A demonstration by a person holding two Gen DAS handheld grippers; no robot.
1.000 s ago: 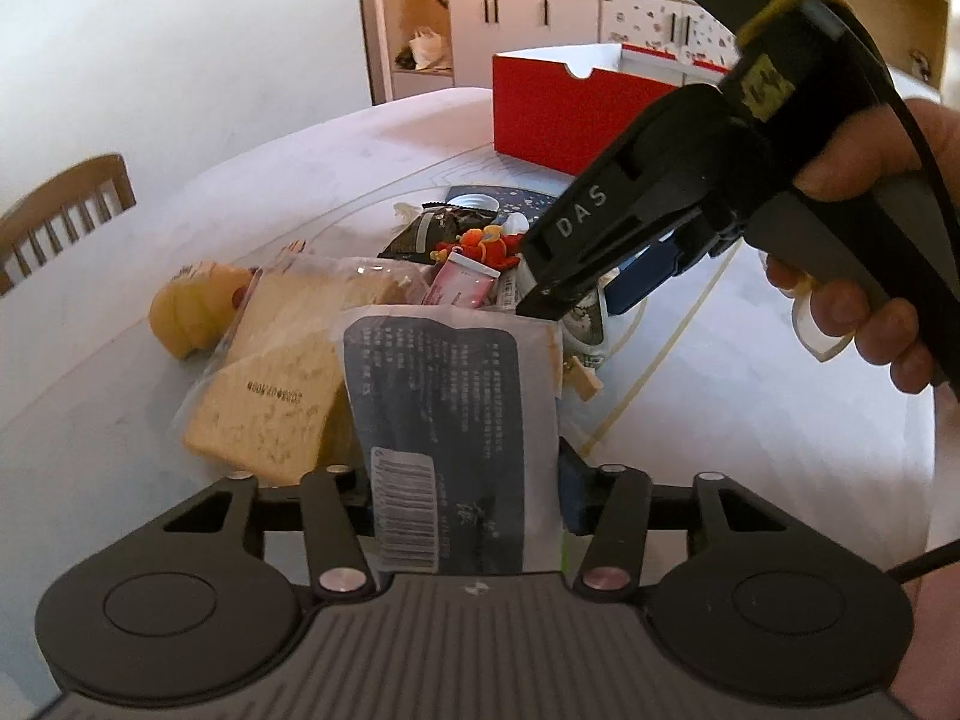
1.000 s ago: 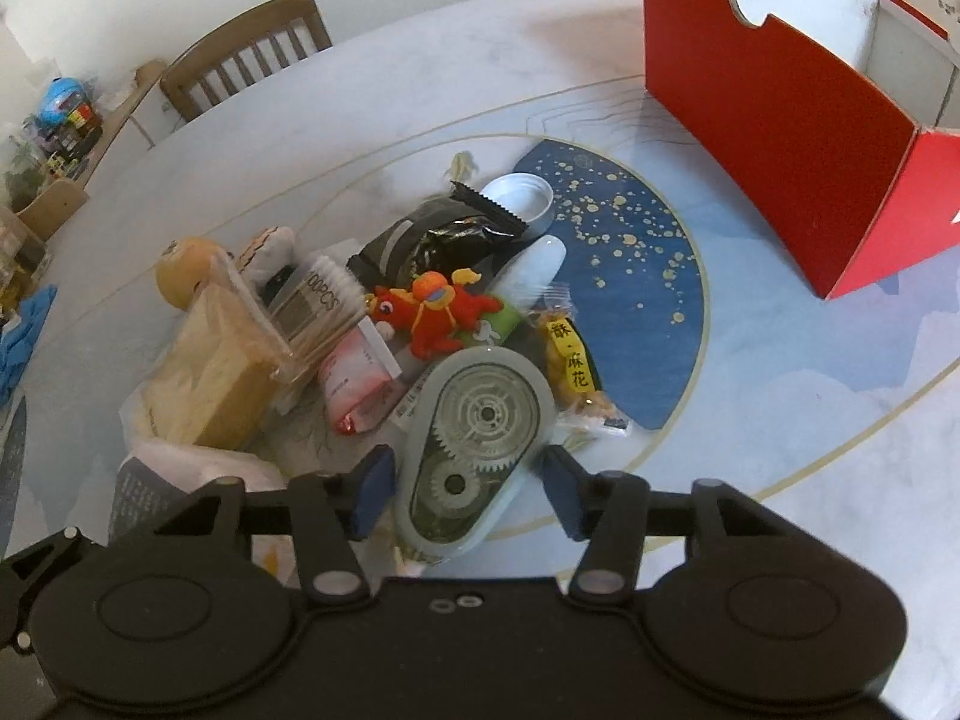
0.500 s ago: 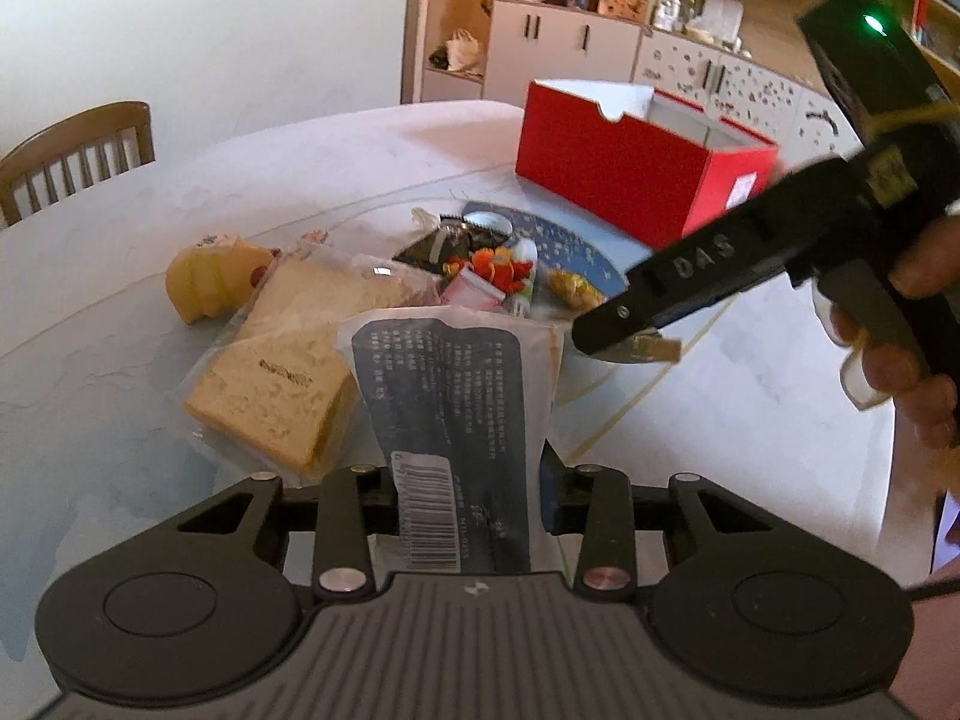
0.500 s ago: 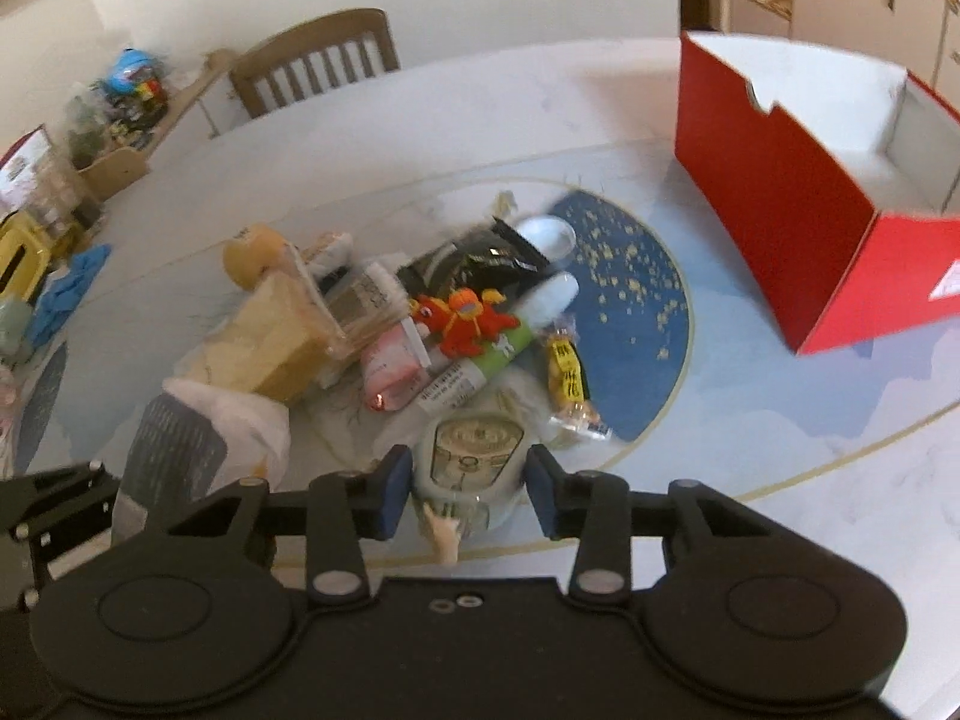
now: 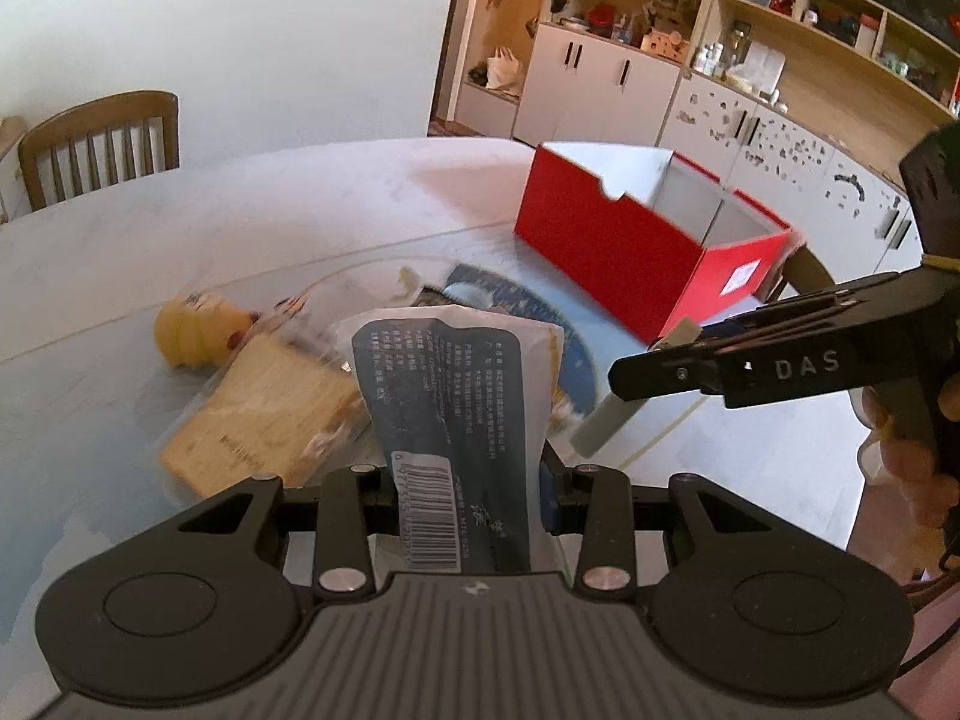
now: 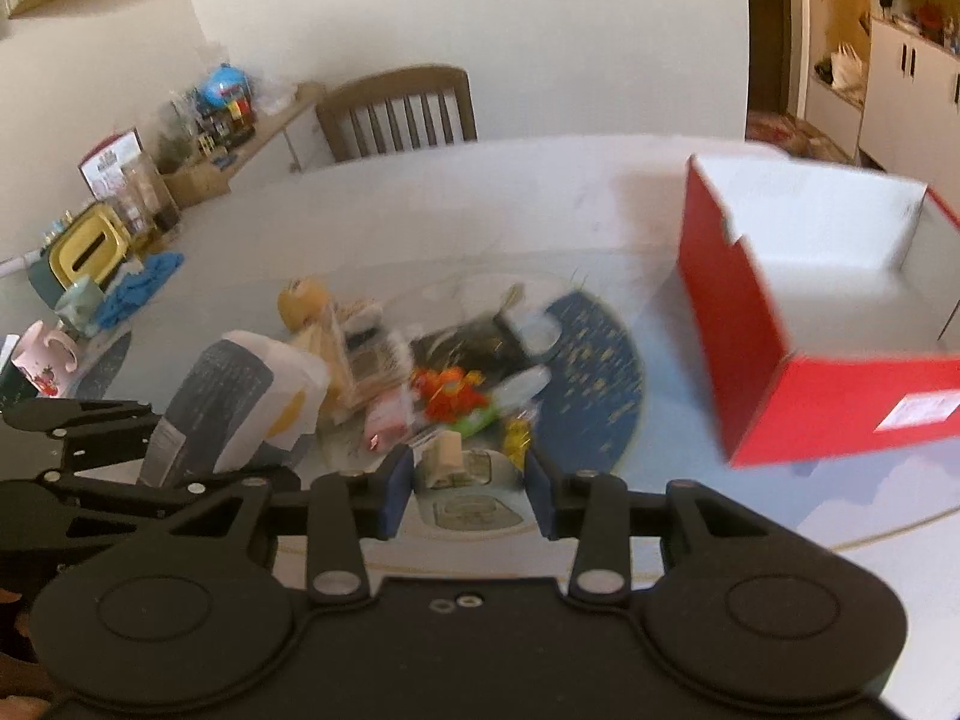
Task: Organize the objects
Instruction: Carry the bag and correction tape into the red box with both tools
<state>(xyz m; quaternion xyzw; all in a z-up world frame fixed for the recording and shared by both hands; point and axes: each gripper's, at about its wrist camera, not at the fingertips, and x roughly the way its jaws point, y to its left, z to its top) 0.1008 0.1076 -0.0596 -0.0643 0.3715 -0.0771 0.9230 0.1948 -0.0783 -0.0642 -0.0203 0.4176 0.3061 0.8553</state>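
Item 1: left tool (image 5: 462,480). Its pads are clamping a white-and-dark-blue snack packet (image 5: 456,420), which is hanging clear of the surface (image 5: 120,276). The packet's back panel is showing a barcode and small printed text, too fine to read.

Item 2: right tool (image 6: 471,480). It is gripping a pale grey-green correction-tape dispenser (image 6: 468,507), also lifted; motion blur is softening this view, so the exact pad contact is probably, not certainly, on the dispenser's flat sides. In the left wrist view the tool's side is reading "DAS".

Item 3: red box (image 5: 648,252), open-topped, white inside, standing at the far right of the surface. Its interior is appearing empty as far as is visible. A small white label on its end face is not legible.

Item 4: remaining pile, lying near the blue speckled patch of the surface: bagged bread slices (image 5: 264,414) with unreadable print, a yellow plush toy (image 5: 192,330), a red-orange toy figure (image 6: 447,390), a pink sachet (image 6: 387,423), a black wrapper (image 6: 474,348).

Progress: early. 2 items are being carried, none is visibly boxed, and most of the pile is still waiting.
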